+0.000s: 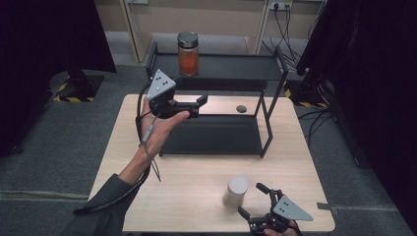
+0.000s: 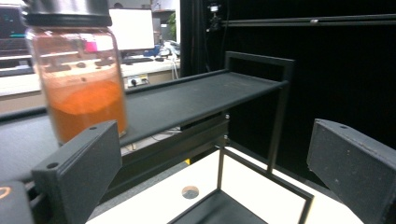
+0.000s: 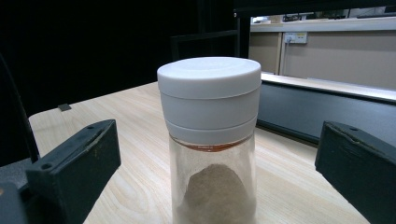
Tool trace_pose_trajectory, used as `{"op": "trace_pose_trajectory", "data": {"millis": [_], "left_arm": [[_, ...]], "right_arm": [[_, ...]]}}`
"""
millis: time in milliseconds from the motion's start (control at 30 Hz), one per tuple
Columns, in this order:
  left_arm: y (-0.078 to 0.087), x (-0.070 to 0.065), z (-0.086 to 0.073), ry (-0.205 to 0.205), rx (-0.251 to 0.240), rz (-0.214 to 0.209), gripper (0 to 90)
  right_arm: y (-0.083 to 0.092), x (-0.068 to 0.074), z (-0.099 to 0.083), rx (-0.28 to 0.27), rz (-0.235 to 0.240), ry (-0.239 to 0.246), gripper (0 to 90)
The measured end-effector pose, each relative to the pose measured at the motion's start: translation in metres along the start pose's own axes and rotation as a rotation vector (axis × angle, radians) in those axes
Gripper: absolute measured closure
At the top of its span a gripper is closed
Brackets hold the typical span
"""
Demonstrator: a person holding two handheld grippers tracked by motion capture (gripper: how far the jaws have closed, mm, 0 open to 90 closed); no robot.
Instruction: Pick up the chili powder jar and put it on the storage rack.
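Glass jar, smooth white lid

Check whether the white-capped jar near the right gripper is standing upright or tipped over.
Upright. The white-capped jar stands on its base on the table, cap on top and level, brownish powder settled at the bottom.

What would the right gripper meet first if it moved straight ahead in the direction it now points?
Most likely the clear glass jar with the white plastic lid. It stands centred between the open jaws of the right gripper, on the light wooden table, though the remaining gap is hard to judge.
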State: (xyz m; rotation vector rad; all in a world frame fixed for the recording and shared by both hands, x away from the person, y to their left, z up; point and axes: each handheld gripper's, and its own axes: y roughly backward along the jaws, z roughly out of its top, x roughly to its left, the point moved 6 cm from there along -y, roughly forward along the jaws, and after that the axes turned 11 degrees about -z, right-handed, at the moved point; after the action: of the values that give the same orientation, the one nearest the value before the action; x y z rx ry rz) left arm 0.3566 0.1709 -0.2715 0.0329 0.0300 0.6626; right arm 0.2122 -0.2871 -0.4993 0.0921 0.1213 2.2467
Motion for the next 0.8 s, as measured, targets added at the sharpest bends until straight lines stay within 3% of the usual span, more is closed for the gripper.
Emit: {"op": "trace_pose_trajectory", "data": {"millis": [800], "left_arm": [[0.026, -0.032, -0.050, 0.027, -0.023, -0.126, 2.4]], "right_arm": [[0.000, 0.001, 0.000, -0.002, -0.001, -0.001, 0.3]]}}
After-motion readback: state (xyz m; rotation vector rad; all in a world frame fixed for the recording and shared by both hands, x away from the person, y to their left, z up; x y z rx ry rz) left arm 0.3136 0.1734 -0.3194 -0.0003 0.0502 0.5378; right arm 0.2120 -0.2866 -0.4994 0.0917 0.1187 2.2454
